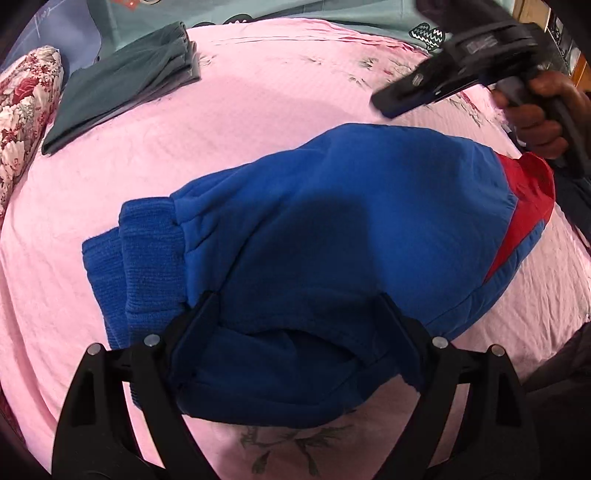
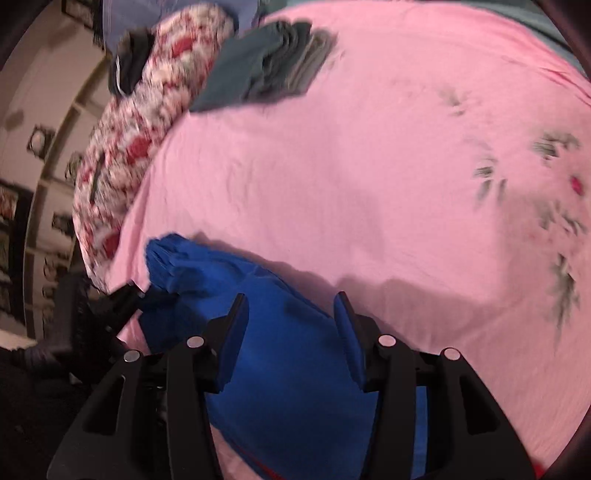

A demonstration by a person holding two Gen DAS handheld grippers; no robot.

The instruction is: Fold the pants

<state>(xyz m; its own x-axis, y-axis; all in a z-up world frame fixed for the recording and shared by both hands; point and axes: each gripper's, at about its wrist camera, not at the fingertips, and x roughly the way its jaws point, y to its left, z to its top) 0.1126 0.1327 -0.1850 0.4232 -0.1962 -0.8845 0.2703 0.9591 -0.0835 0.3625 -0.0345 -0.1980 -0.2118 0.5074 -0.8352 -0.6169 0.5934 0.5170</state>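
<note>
Blue fleece pants (image 1: 332,229) with ribbed cuffs at the left and a red panel (image 1: 532,199) at the right lie folded on the pink bedsheet (image 1: 258,110). My left gripper (image 1: 295,306) is open, its jaws spread wide over the near edge of the pants, not clamped. My right gripper (image 1: 410,88) hovers above the pants' far right, held in a hand. In the right wrist view my right gripper (image 2: 291,310) is open above the blue pants (image 2: 288,369), holding nothing; the left gripper (image 2: 122,295) shows by the cuffs.
A stack of folded dark green and grey clothes (image 1: 122,85) lies at the far left of the bed. A floral pillow (image 1: 26,107) lies along the left edge. A teal patterned cloth (image 1: 332,14) lies at the bed's far side.
</note>
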